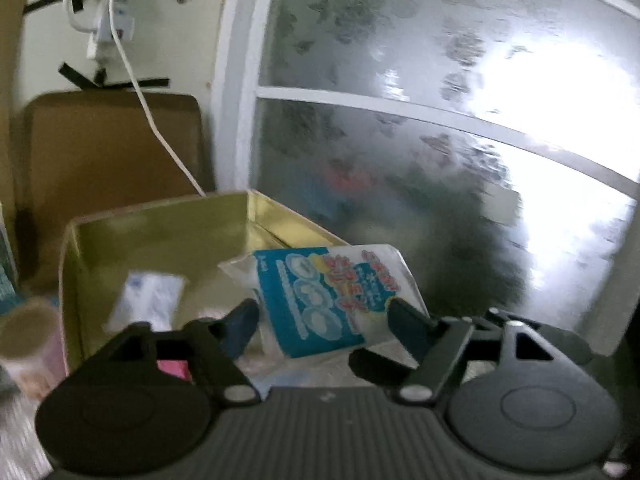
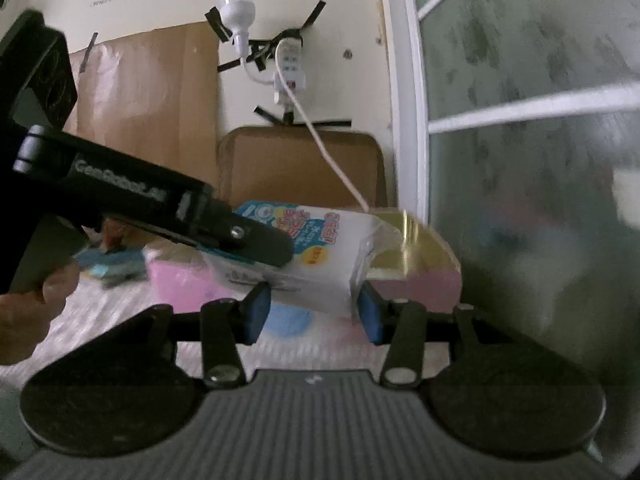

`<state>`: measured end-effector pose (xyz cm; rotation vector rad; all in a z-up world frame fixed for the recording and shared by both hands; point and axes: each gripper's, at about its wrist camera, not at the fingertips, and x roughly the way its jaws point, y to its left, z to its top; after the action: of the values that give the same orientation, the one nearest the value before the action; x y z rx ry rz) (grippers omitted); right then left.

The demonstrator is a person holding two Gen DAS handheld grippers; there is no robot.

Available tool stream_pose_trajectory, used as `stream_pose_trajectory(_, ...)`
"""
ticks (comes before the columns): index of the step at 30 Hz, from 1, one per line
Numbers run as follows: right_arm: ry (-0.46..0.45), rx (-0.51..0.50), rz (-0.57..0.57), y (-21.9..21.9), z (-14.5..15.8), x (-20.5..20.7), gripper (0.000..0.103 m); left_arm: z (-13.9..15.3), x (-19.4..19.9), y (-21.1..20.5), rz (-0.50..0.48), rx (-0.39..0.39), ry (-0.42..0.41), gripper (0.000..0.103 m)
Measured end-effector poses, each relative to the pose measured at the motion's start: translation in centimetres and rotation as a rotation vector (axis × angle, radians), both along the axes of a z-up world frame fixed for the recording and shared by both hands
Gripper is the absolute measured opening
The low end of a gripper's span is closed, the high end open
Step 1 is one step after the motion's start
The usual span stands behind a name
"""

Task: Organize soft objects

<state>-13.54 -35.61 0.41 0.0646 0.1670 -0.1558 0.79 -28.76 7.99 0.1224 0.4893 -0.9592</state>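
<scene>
White and blue, the packet [image 2: 320, 248] sat clamped between the right gripper [image 2: 316, 312] pads over the gold box [image 1: 160, 232] rim, while the left gripper [image 1: 320, 320] jaws stood apart on either side of it, not pressing.

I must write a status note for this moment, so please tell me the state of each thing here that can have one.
Left gripper: open, around the pack, not pressing it.
Right gripper: closed on the pack's sides.
Pack: tilted, held up near the box.
Box: open, no lid on it, a small packet lying inside.
</scene>
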Motion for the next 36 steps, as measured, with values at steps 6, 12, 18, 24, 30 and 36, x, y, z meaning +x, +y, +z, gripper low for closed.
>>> stream_pose_trajectory(6,0.041,-0.078,-0.089,-0.2,0.1,7.8,0.051,-1.8,4.4,-3.2,0.188,0.091,-0.045,0.103)
stream_pose_trajectory(12,0.067,-0.032,-0.149,-0.8,-1.4,8.5,0.057,-1.9,4.3,1.4,0.240,0.014,-0.007,0.103)
stream_pose_trajectory(18,-0.051,0.048,-0.186,0.6,-1.7,3.8,0.057,-2.0,1.2,7.3,0.266,-0.061,-0.028,0.102)
stream_pose_trajectory(24,-0.135,0.073,-0.114,3.5,-0.8,2.1,0.041,-3.5,-1.4,14.5,0.333,-0.054,-0.034,0.103)
stream_pose_trajectory(30,-0.071,0.094,0.104,7.7,0.5,3.8,0.034,-6.1,-0.2,22.1,0.553,0.070,0.028,0.102)
stream_pose_trajectory(36,0.118,0.086,0.355,14.1,0.9,9.0,0.035,-7.4,1.6,28.0,0.816,0.129,0.001,0.101)
